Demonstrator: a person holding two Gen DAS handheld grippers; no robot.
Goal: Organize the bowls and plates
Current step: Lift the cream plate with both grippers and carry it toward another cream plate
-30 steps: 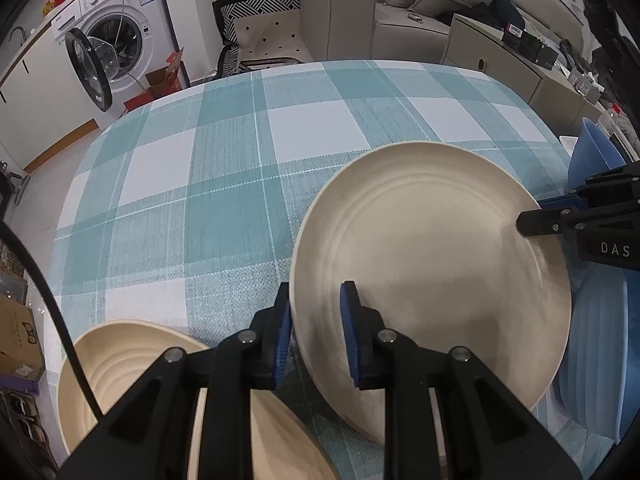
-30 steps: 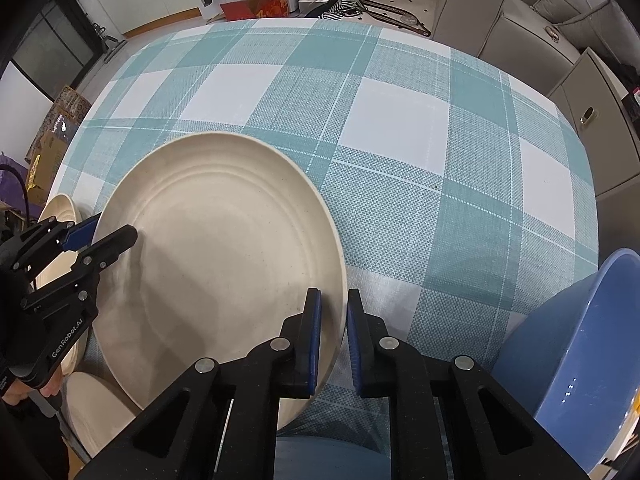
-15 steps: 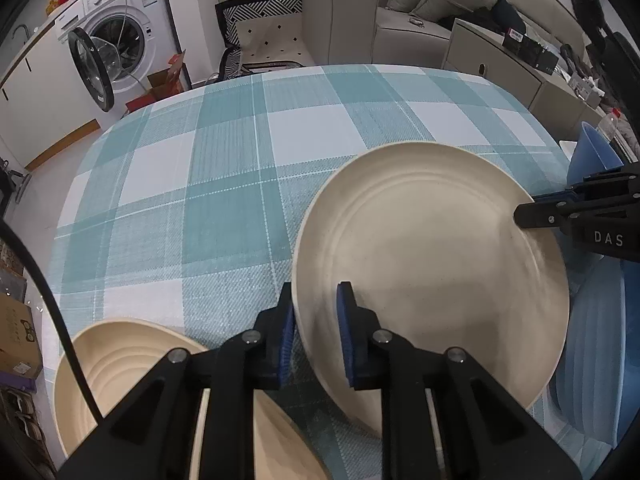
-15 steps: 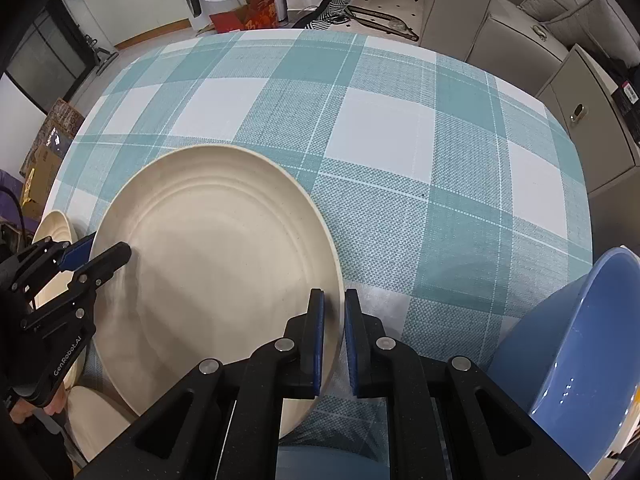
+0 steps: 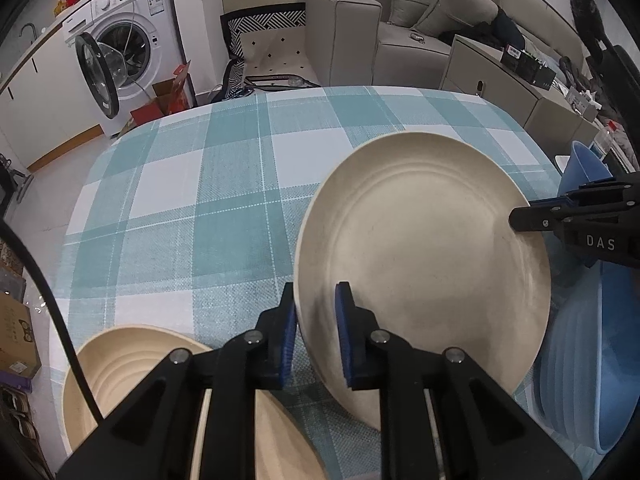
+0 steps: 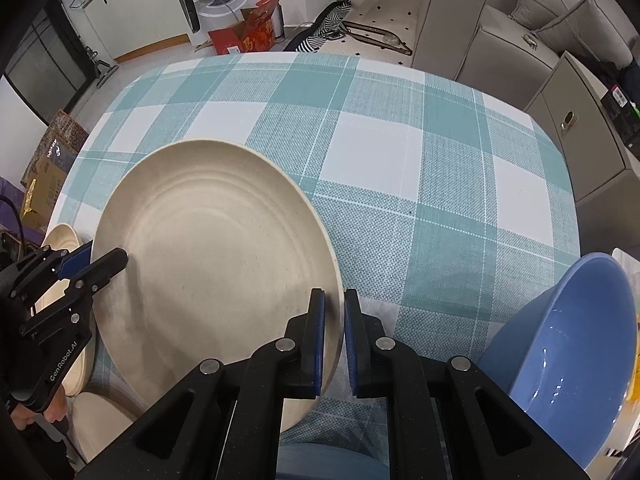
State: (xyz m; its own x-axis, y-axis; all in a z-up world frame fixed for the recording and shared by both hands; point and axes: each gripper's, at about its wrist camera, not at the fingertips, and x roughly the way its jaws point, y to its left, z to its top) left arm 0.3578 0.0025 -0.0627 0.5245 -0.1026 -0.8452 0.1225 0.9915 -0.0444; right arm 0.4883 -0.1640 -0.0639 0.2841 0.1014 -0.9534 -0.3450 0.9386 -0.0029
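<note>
— Where's the cream plate (image 5: 424, 248) now?

— Centre right of the left camera's view, lower left of the right one's, tilted above the checked tablecloth (image 5: 224, 200). Both tools have it. The left gripper (image 5: 316, 332) is pinched narrow on its near rim, and the right gripper (image 6: 332, 336) clamps the opposite edge, pads tight on it.

— Will it hold?

— I'd guess so. It looks stiff and light, likely a matte composite, not very slick. The rim is thin, so gripping at two opposite edges seems right; one pinch alone might let it swing.

— And the rest?

— A cream bowl (image 5: 132, 380) lower left, a blue bowl (image 6: 572, 352) lower right, blue plates (image 5: 576, 360) beneath the right edge.
</note>
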